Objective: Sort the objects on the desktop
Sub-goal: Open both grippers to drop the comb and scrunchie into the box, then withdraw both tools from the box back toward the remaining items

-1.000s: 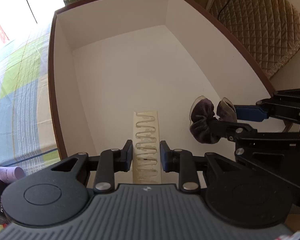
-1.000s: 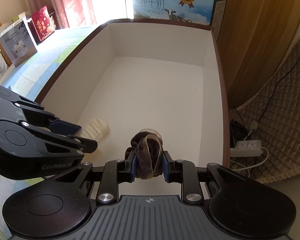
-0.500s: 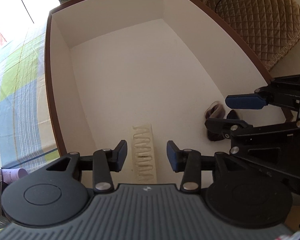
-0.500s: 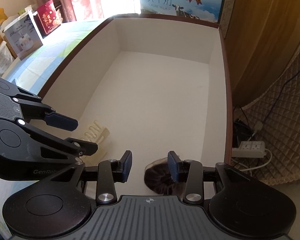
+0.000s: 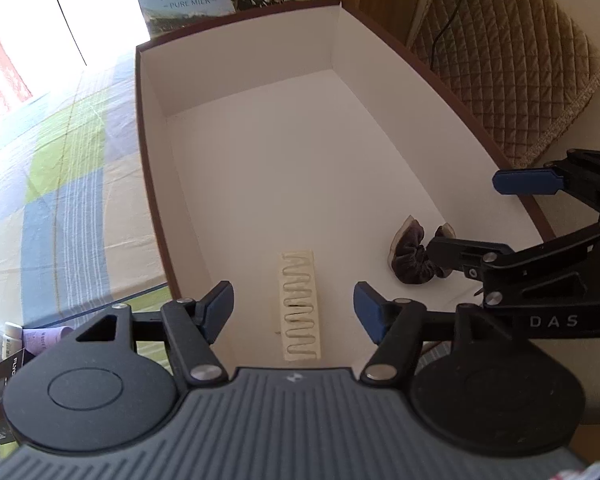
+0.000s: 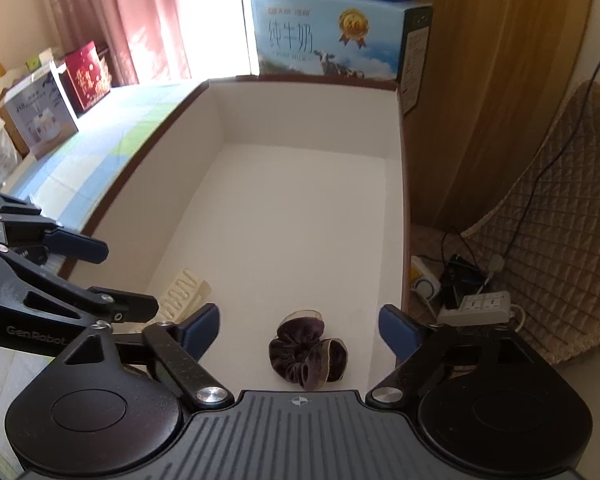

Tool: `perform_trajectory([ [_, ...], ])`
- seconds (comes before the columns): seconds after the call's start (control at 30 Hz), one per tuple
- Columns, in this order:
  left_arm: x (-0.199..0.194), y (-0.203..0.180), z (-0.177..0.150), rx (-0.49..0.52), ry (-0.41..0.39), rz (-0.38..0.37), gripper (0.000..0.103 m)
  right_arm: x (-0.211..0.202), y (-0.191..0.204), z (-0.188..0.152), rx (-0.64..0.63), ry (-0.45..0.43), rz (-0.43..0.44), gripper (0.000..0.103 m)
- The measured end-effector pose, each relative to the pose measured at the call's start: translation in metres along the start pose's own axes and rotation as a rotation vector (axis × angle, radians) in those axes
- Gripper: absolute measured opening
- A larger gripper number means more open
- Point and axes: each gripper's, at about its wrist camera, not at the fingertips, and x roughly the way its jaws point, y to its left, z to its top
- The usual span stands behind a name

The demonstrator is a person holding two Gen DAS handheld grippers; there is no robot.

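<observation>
A cream hair comb (image 5: 301, 306) lies flat on the white floor of a brown-rimmed box (image 5: 141, 128). A dark purple velvet scrunchie (image 5: 410, 256) lies on the box floor to its right. My left gripper (image 5: 294, 307) is open and empty, above the comb. My right gripper (image 6: 299, 328) is open and empty, above the scrunchie (image 6: 306, 352). The comb also shows in the right wrist view (image 6: 182, 294), partly hidden by the left gripper. The right gripper's lower finger (image 5: 466, 255) covers part of the scrunchie in the left wrist view.
A blue milk carton (image 6: 332, 40) stands behind the box's (image 6: 404, 216) far wall. A checked cloth (image 5: 60, 184) covers the table left of the box, with small packages (image 5: 4, 344) by the near edge. A quilted cushion (image 6: 560, 232) and power strip (image 6: 478, 306) lie to the right.
Both grippers opened and let go: the comb and the scrunchie dropped onto the box floor. Both grippers have since risen and pulled back, jaws wider apart.
</observation>
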Motion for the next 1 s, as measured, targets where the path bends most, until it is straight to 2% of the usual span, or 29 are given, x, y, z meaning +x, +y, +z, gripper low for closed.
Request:
perform_trajectory([
  [0.2, -0.03, 0.009, -0.017, -0.021, -0.057, -0.006, 0.075, -0.027, 0.008, -0.008, 0.041, -0.073, 0.017, 0.098],
  [0.33, -0.051, 0.014, -0.031, -0.023, -0.099, -0.016, 0.082, -0.045, 0.023, -0.015, 0.053, -0.116, 0.02, 0.101],
  [0.6, -0.086, 0.025, -0.059, -0.012, -0.153, -0.028, 0.085, -0.067, 0.052, -0.032, 0.091, -0.143, 0.013, 0.101],
  [0.87, -0.11, 0.049, -0.092, -0.016, -0.166, -0.039, 0.085, -0.078, 0.087, -0.048, 0.119, -0.143, -0.001, 0.101],
  [1.0, -0.12, 0.064, -0.112, -0.018, -0.164, -0.033, 0.085, -0.079, 0.108, -0.057, 0.123, -0.131, 0.019, 0.101],
])
